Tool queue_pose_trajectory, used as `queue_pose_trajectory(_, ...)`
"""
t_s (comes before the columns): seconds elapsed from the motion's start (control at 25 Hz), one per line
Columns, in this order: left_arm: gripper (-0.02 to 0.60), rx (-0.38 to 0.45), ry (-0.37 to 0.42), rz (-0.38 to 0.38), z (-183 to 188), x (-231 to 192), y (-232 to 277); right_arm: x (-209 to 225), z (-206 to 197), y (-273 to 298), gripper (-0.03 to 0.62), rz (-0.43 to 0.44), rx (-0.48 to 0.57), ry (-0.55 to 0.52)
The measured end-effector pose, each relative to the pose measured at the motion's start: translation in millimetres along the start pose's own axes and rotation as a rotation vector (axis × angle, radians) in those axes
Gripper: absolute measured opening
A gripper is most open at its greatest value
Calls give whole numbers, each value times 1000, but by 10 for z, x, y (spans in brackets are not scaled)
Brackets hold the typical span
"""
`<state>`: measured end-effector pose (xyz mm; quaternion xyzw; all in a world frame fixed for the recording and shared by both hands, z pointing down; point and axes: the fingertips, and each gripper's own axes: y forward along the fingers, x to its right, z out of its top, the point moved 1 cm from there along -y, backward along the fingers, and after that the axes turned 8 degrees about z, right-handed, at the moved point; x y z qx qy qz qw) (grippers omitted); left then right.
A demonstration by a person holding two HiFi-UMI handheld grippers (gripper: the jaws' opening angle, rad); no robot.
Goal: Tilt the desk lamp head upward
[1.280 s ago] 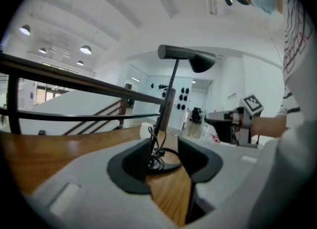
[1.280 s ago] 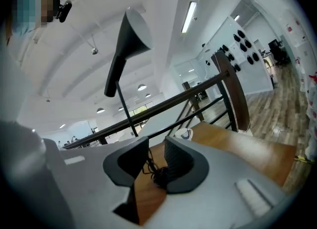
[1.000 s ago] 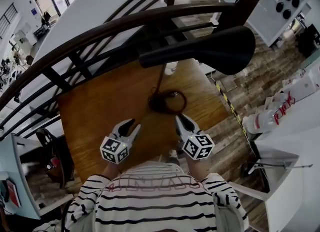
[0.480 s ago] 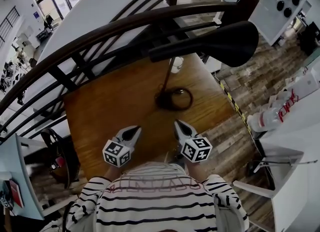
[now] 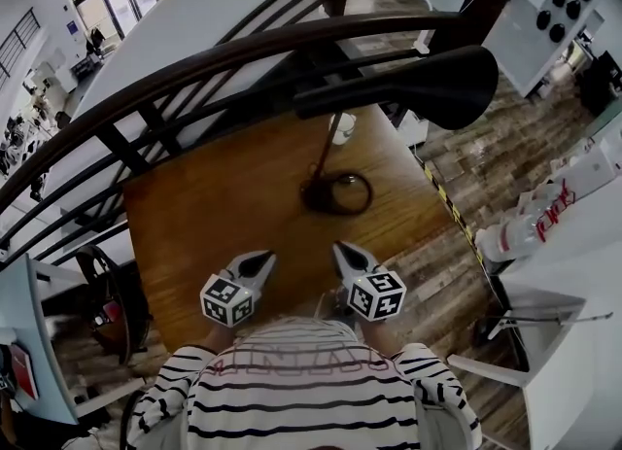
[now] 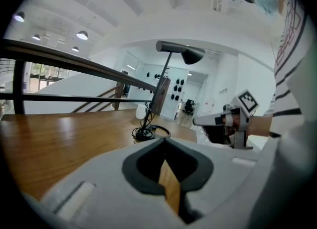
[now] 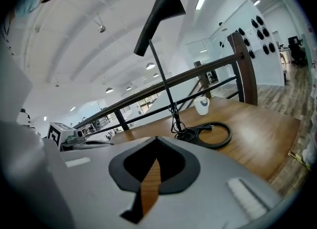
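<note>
A black desk lamp stands on the wooden table. Its round base has a cord coiled beside it, a thin stem rises from it, and the wide cone head lies about level high above the table. My left gripper and right gripper hover side by side over the table's near edge, well short of the lamp, both shut with nothing in them. From the left gripper view the lamp head sits far ahead above my shut gripper. The right gripper view has the head high over my shut gripper.
A white cup stands on the table behind the lamp base. A dark curved railing runs along the table's far side. White desks with bottles stand to the right, and a dark chair sits at left.
Both grippers' jaws have closed from slightly apart. The two grippers drew back a little toward the person. The lamp has not moved.
</note>
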<state>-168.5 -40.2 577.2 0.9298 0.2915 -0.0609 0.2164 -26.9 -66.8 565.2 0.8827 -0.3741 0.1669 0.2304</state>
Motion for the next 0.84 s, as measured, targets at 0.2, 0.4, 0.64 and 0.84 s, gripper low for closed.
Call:
queue_pose_trajectory(0.2, 2, -12, -3, -15, -49, 83, 3, -2, -10, -77, 0, -6, -2, -6)
queue_pose_trajectory(0.4, 2, -18, 4, -27, -52, 178, 1, -2, -28, -168, 0, -5, 5, 0)
queue_pose_trajectory(0.64, 2, -26, 14, -29, -83, 250, -36, -50, -50, -238, 0, 12, 21, 9)
queue_pose_trajectory(0.84, 2, -21, 23, -32, -93, 315, -89, -101, -71, -297, 0, 14, 27, 4)
